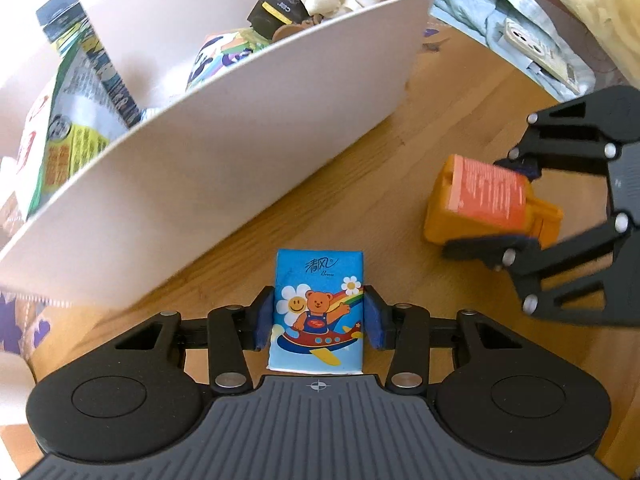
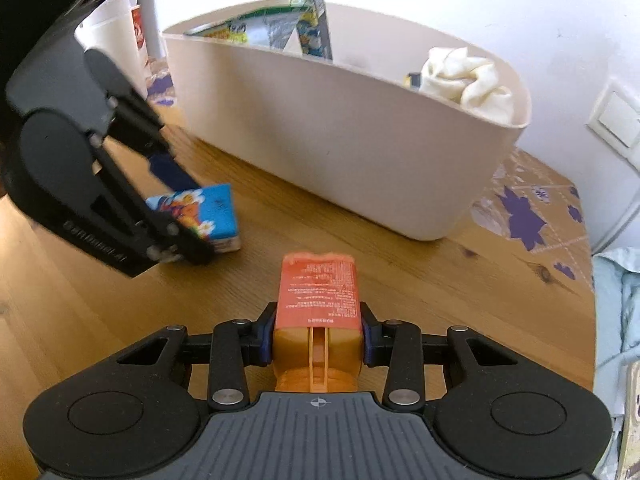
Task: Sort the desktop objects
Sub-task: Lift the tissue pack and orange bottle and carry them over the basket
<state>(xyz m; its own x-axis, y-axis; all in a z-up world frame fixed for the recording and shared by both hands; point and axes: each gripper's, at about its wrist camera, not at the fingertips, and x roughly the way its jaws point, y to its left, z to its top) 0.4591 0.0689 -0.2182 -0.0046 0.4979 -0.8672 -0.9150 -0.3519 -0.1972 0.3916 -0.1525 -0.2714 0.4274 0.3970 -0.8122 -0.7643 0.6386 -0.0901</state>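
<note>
Sorting stands part done: the beige bin already holds snack packets and white cloth, while two items remain outside it — the blue tissue pack clamped in the left gripper jaws, the orange bottle in the right gripper jaws — both low over the desk.

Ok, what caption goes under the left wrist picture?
Left claw grips the bear tissue pack beside the beige bin.
</note>
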